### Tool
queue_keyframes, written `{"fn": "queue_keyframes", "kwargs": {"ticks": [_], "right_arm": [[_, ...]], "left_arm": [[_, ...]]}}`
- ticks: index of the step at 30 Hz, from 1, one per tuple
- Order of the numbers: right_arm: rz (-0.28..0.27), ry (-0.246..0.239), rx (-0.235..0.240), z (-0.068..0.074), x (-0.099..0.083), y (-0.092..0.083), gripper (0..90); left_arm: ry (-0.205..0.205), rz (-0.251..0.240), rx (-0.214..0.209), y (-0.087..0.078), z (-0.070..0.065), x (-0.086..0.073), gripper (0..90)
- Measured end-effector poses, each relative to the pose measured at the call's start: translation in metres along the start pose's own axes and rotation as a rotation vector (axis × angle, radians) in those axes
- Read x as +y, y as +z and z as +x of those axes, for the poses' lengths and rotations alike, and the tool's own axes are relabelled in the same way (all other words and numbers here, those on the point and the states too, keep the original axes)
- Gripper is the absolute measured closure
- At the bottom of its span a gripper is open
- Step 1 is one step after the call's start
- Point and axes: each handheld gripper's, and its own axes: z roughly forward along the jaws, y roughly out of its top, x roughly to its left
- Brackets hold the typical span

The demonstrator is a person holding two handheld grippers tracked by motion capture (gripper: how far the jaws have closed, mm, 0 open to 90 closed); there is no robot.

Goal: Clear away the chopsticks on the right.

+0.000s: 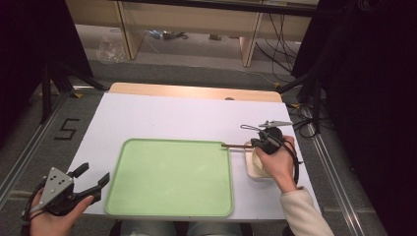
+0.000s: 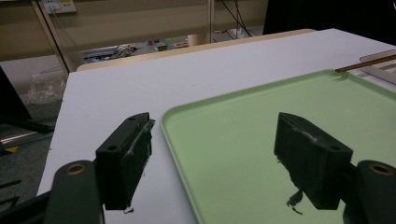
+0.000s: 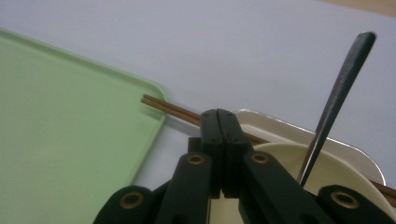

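The right claw (image 3: 219, 122) is pinched tight on a pair of brown chopsticks (image 3: 170, 110), gripping them partway along their length. The green tray (image 1: 169, 177) is the thing to steer by. The chopsticks run level, pointing from the claw toward the tray, and their free tips hang just over the tray's far right corner. Their other end trails back over the small cream dish (image 1: 253, 164) that sits just right of the tray. A dark-handled utensil (image 3: 338, 91), a spoon or the like, leans up out of that dish, close beside the claw.

The left claw (image 1: 91, 178) waits off the tray's near left corner, jaws spread wide and holding nothing, low over the white tabletop (image 1: 162, 115).

So the right hand has the job. The sticks already aim along the path inward, and I would expect a short carry toward the tray's middle, keeping that long axis level.
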Motion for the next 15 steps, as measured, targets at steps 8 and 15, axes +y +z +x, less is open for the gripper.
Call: {"fn": "queue_keyframes", "kwargs": {"ticks": [8, 15], "right_arm": [[0.15, 0.016, -0.016, 0.001, 0.028, 0.047, 90.0], [0.263, 0.048, -0.071, 0.004, 0.031, 0.072, 90.0]], "left_arm": [[-0.003, 0.002, -0.007, 0.001, 0.0, 0.0, 27.8], [0.0, 0.006, -0.01, 0.002, -0.001, -0.001, 27.9]]}}
